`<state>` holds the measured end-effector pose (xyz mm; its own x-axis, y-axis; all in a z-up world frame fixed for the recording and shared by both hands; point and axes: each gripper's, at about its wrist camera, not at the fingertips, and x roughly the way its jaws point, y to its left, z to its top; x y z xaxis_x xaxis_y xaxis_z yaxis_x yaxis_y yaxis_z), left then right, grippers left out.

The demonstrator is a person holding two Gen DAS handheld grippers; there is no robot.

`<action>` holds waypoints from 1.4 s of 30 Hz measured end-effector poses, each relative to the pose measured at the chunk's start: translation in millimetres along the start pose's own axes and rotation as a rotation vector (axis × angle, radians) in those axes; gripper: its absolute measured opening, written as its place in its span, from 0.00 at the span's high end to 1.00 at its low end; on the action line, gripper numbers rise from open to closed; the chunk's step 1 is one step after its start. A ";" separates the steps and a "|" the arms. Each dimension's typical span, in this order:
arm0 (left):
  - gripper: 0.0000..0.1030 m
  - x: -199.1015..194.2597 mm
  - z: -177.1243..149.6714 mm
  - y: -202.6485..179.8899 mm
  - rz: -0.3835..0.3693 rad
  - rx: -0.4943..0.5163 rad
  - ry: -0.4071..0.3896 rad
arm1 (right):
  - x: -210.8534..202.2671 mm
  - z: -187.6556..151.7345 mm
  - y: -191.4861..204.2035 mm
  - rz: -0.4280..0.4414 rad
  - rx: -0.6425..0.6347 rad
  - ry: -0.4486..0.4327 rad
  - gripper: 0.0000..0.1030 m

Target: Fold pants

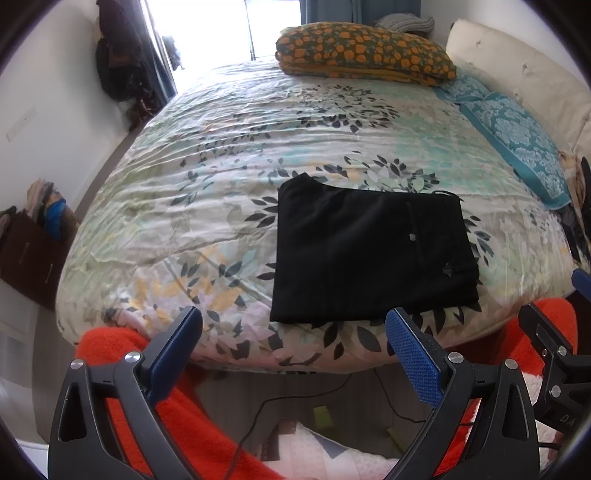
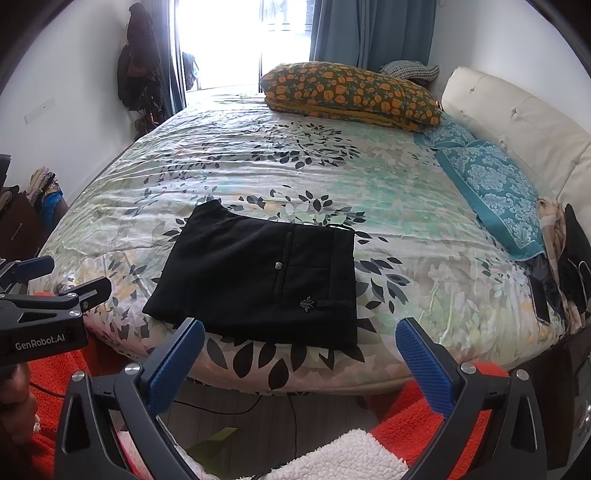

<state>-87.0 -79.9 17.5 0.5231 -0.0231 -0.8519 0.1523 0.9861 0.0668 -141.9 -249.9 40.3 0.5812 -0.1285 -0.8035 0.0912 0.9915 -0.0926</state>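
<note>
On bed (image 1: pixel 229 155): black pants (image 1: pixel 369 251) folded flat; left gripper (image 1: pixel 295 332) and right gripper (image 2: pixel 299 343) jaws apart, empty.

Black claw (image 1: pixel 295 332) frames, blue textured pads (image 1: pixel 413 358), silver screws, "GenRobot.AI" marking.

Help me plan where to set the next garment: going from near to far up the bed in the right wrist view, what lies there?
right hand-held gripper, open → folded black pants near the bed's front edge → bare stretch of floral bedspread → orange-flowered pillow → blue curtain.
</note>
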 end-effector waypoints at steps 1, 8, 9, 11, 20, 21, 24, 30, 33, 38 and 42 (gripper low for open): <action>0.03 0.1 0.3 -0.3 0.001 -0.001 0.000 | 0.1 0.0 -0.3 0.001 -0.001 -0.001 0.01; 0.03 0.2 0.5 0.8 0.000 0.001 0.000 | -1.4 0.7 -2.4 -0.002 0.003 -0.004 0.01; 0.03 0.1 0.5 0.6 0.000 0.000 0.000 | -1.6 0.8 -2.5 -0.003 0.005 -0.004 0.01; 0.03 0.1 0.5 0.4 0.000 0.001 0.000 | -2.2 0.9 -2.6 -0.003 0.006 -0.003 0.01; 0.03 1.2 1.4 4.6 -0.018 0.009 0.006 | -2.4 0.8 -1.7 -0.006 0.007 -0.001 0.01; 0.03 1.5 1.7 5.4 -0.023 0.009 0.007 | -2.0 1.3 -1.4 -0.005 0.007 0.000 0.01; 0.03 1.2 2.6 6.9 -0.034 0.005 0.003 | 0.6 1.5 -1.2 -0.002 0.009 0.012 0.01; 0.03 1.7 3.4 7.3 -0.034 0.013 -0.002 | 2.9 1.1 -1.3 -0.003 0.013 0.019 0.01; 0.03 2.8 3.7 7.8 -0.032 0.020 0.005 | 4.0 0.9 -1.7 -0.004 0.019 0.024 0.01; 0.03 5.3 6.2 8.7 -0.032 0.040 -0.002 | 5.6 0.7 -2.2 -0.001 0.026 0.027 0.01; 0.02 45.1 19.7 19.1 -0.058 0.075 -0.026 | 22.1 9.4 -20.6 0.098 0.010 -0.034 0.01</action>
<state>-44.0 -65.4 -9.4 0.5328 -0.0844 -0.8420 0.2443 0.9680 0.0575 -123.4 -273.3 30.0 0.6152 -0.0315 -0.7878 0.0405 0.9991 -0.0083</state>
